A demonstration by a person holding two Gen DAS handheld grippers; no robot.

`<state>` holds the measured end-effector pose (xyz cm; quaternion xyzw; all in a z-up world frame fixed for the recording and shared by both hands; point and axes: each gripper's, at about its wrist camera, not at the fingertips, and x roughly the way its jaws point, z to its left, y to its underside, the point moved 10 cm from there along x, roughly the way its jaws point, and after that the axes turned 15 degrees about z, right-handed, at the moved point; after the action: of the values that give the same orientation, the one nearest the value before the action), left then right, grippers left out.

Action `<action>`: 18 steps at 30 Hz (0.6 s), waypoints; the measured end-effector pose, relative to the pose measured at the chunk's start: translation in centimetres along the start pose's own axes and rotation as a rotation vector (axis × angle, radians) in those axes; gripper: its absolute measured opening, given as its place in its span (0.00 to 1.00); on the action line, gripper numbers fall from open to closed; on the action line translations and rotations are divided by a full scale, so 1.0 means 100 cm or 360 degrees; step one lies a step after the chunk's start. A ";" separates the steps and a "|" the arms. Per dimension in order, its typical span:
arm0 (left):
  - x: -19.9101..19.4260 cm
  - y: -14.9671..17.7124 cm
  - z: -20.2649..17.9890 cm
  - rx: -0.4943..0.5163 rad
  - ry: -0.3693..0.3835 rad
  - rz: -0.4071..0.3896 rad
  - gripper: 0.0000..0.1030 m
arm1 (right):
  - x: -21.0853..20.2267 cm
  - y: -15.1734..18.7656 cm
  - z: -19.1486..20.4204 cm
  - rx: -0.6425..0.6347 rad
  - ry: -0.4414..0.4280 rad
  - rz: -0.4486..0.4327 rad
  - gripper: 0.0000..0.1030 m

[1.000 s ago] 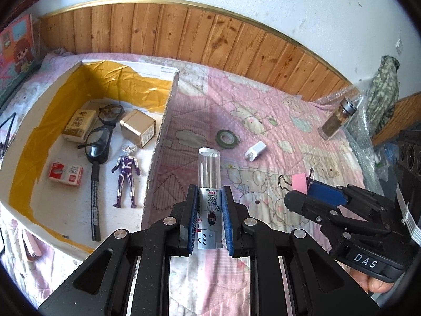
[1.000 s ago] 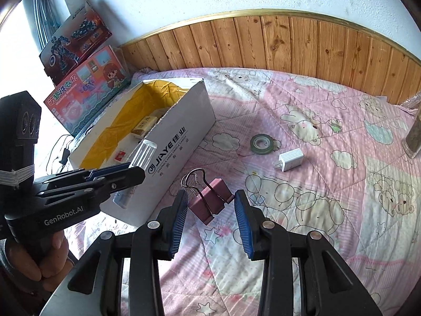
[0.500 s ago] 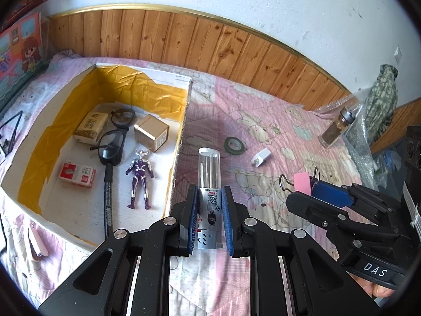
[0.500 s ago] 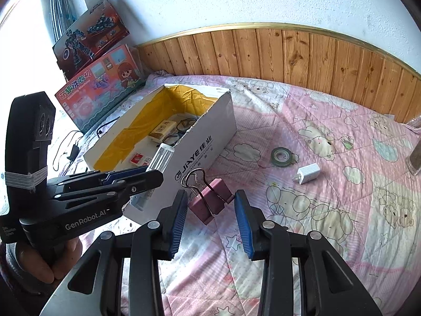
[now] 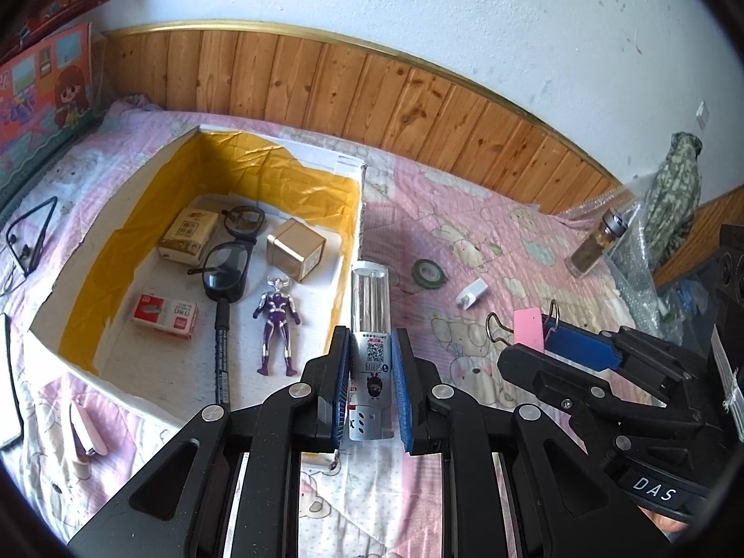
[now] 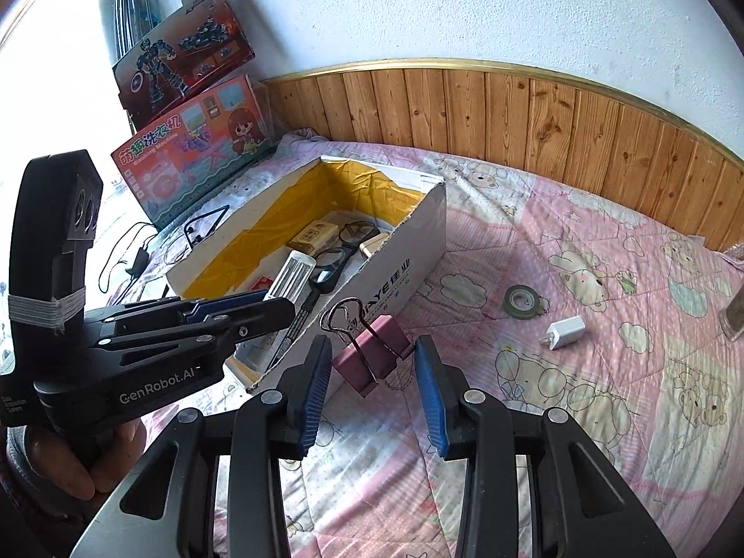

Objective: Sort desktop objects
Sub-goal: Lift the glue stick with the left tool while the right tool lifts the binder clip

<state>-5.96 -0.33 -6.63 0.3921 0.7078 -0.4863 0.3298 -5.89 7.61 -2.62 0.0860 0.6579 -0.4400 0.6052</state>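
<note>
Left gripper (image 5: pixel 370 374) is clamped on a clear tube (image 5: pixel 369 321) with a printed label, held above the near wall of the white cardboard box (image 5: pixel 358 214). Right gripper (image 6: pixel 374 388) is closed on a pink binder clip (image 6: pixel 369 353), carried over the pink quilt (image 6: pixel 581 395) just beside the box. Glasses (image 5: pixel 226 266), a toy figure (image 5: pixel 276 325) and small cartons are seen inside the box. A tape roll (image 6: pixel 521 301) and a white charger (image 6: pixel 565 332) are left on the quilt, well apart from both grippers.
</note>
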 end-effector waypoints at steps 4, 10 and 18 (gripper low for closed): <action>-0.004 0.000 0.006 -0.0013 0.0007 -0.0012 0.18 | -0.001 -0.004 0.006 -0.0010 0.0000 -0.0012 0.37; -0.009 -0.002 0.016 -0.0037 0.0020 -0.0025 0.18 | -0.002 -0.009 0.017 -0.0033 0.0002 -0.0028 0.37; -0.013 -0.005 0.029 -0.0068 0.0037 -0.0038 0.18 | -0.002 -0.016 0.032 -0.0066 0.0003 -0.0051 0.37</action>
<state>-5.55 -3.44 -6.23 0.3822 0.7265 -0.4704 0.3239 -4.58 4.53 -1.30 0.0632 0.6686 -0.4357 0.5992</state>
